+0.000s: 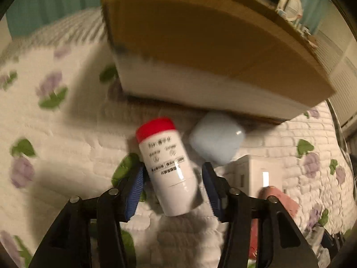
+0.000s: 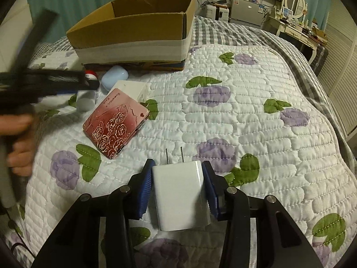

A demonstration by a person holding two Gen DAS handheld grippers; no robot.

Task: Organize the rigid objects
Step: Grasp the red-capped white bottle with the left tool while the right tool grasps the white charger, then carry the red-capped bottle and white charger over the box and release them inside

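The white bottle (image 1: pixel 168 169) with a red cap lies between the blue pads of the left gripper (image 1: pixel 173 172), its cap tipped toward 11 o'clock and its base toward 5 o'clock. The left pad (image 1: pixel 136 189) touches the bottle's side; the right pad (image 1: pixel 209 187) stands just beside it with a sliver of gap, so the jaws are spread around the bottle and whether they truly clamp it cannot be told through the blur. At 1 o'clock from the bottle rests a pale blue case (image 1: pixel 216 140), rounded, lying at the foot of the cardboard box (image 1: pixel 200 44), which fills the view from 11 to 2 o'clock. Everything sits on a white quilt (image 1: pixel 55 134) with purple flowers and green leaves.

In the right wrist view, a white charger plug (image 2: pixel 181 192) stands between the pads of the right gripper (image 2: pixel 178 178), its two metal prongs pointing toward 12 o'clock; both pads press its sides, pinching it. At 10 o'clock from it lies a pink rose-patterned box (image 2: pixel 116 125), and past that a white box (image 2: pixel 131 89). The hand (image 2: pixel 19 143) holding the left gripper shows at 9 o'clock, blurred.
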